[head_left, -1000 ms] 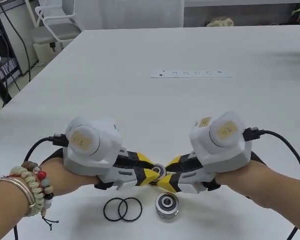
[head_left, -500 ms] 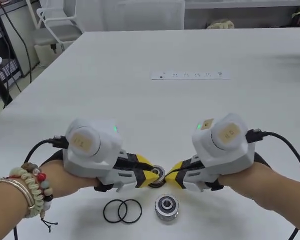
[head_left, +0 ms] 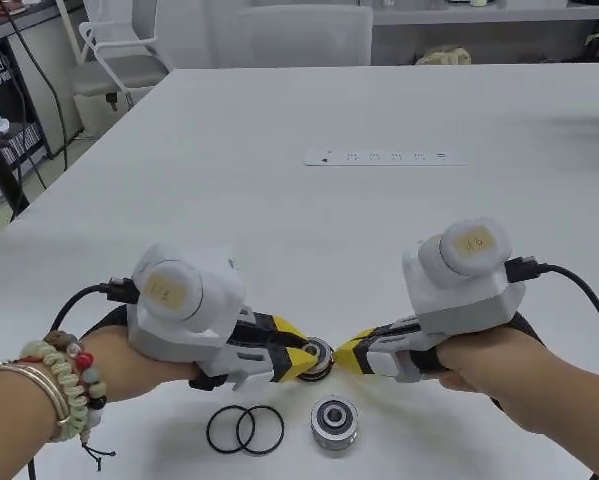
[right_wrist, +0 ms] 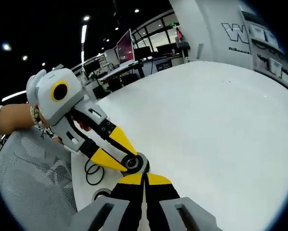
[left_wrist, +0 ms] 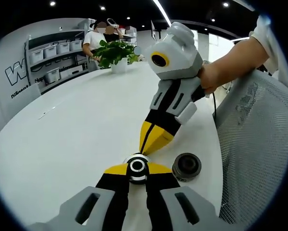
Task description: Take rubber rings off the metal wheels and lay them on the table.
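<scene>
Above the white table [head_left: 279, 210], the left gripper [head_left: 304, 358] clamps a small silver metal wheel [head_left: 320, 352]; the right gripper [head_left: 347, 355], jaws pressed together, meets its rim from directly opposite.

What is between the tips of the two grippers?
A small metal wheel, held by the left gripper. The right gripper points its shut jaws right at it. The left gripper view shows this best.
</scene>
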